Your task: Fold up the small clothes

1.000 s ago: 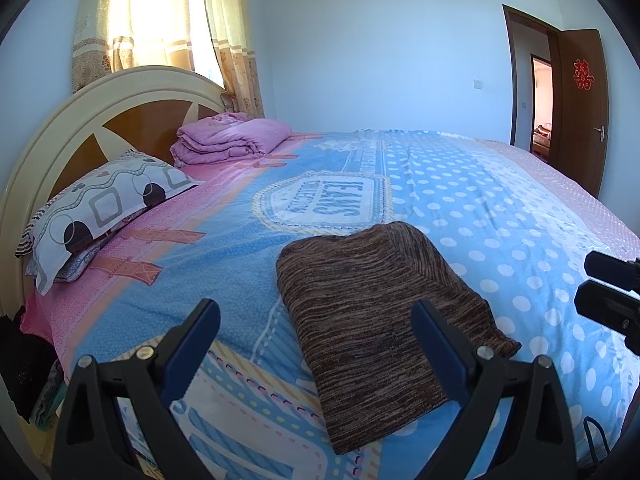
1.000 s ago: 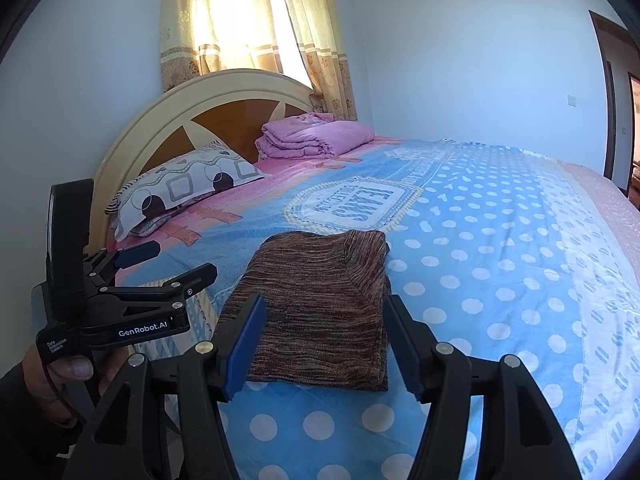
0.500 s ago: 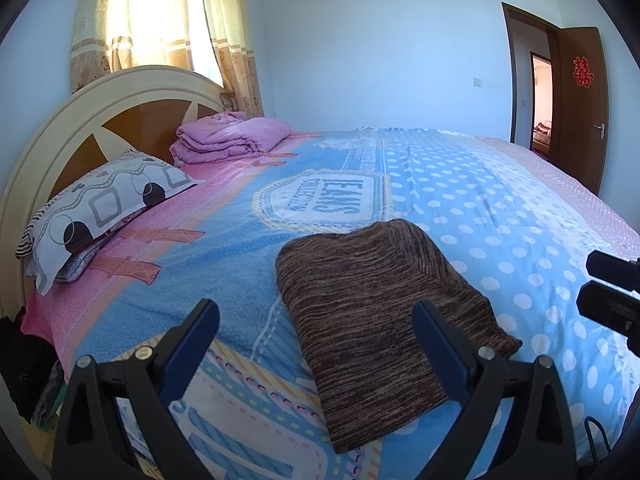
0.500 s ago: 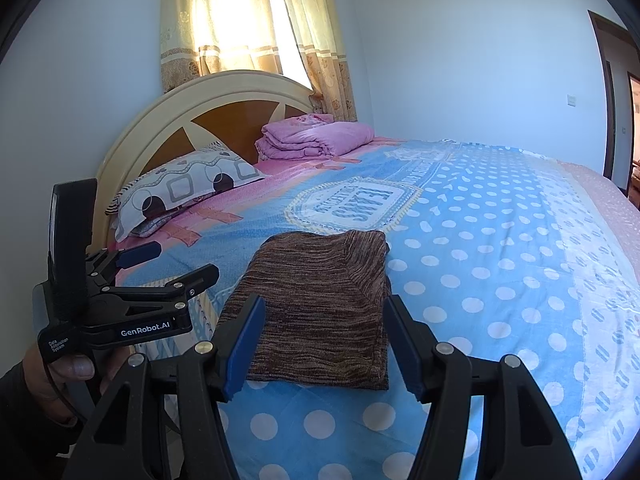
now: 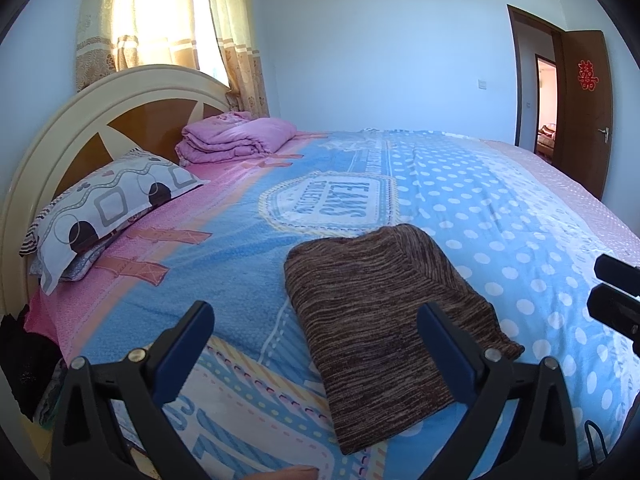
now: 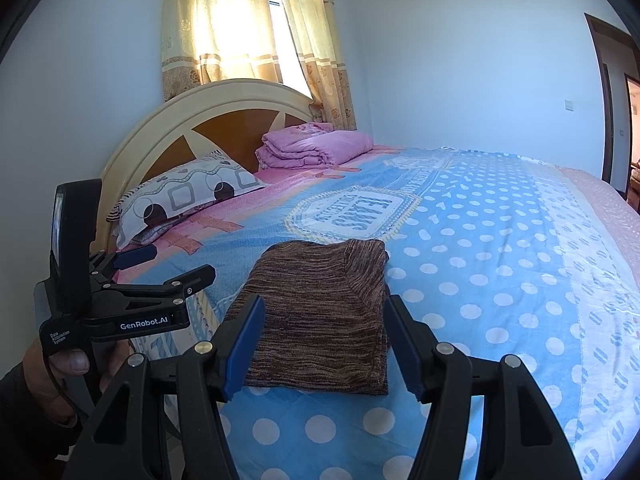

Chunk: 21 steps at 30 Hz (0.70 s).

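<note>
Left wrist view first: honestly almost nothing has changed over the last second. The brown knit garment (image 5: 392, 320) sits in the lower middle of the frame on the bedspread (image 5: 500, 208), already folded into a tidy rectangle, same spot and same shape as in the earlier frames. My left gripper (image 5: 316, 328) hovers above the near edge of the bed, jaws spread wide, holding nothing. The view creeps by a hair at most, so I'd call it hand drift and not a real move.

Right wrist view tells the same story. The right gripper (image 6: 324, 340) hangs just short of the garment's near edge, jaws wide and empty, framing the fabric at lower centre. The left gripper shows at the left edge of that frame, where it was a second ago.

My read: this piece looks done, and I'm paused between steps. The pillow (image 5: 108, 208) and the pink blanket (image 5: 236, 136) in the upper left haven't budged either.
</note>
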Each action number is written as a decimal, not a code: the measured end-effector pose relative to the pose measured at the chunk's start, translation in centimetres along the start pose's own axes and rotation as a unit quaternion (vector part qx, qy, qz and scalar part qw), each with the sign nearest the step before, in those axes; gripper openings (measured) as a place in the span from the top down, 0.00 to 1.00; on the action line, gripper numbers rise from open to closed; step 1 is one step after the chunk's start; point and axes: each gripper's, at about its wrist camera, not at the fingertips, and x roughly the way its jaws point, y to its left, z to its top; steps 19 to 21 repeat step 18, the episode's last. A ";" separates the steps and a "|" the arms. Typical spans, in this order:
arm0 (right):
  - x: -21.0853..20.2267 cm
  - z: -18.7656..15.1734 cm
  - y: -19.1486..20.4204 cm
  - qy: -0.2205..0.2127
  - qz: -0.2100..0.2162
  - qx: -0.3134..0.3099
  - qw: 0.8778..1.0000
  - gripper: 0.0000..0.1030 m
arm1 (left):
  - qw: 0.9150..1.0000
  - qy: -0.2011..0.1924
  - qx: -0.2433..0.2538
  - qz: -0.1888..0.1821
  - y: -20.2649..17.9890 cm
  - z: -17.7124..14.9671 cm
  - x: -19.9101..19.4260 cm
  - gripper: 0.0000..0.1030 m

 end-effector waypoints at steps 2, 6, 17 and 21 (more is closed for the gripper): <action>0.0 0.0 0.1 0.000 0.000 -0.002 1.000 0.39 | 1.000 -0.001 -0.001 0.006 0.2 0.1 0.0 0.00; 0.2 0.0 0.3 0.003 0.001 -0.003 1.000 0.39 | 1.000 -0.002 0.000 0.013 0.4 0.1 0.0 0.00; 0.5 -0.3 0.3 0.007 0.002 -0.004 1.000 0.39 | 1.000 0.004 0.005 0.030 0.9 -0.1 0.8 0.00; 0.5 -0.3 0.2 0.007 0.002 -0.004 1.000 0.39 | 1.000 0.003 0.006 0.030 0.9 -0.1 0.8 0.00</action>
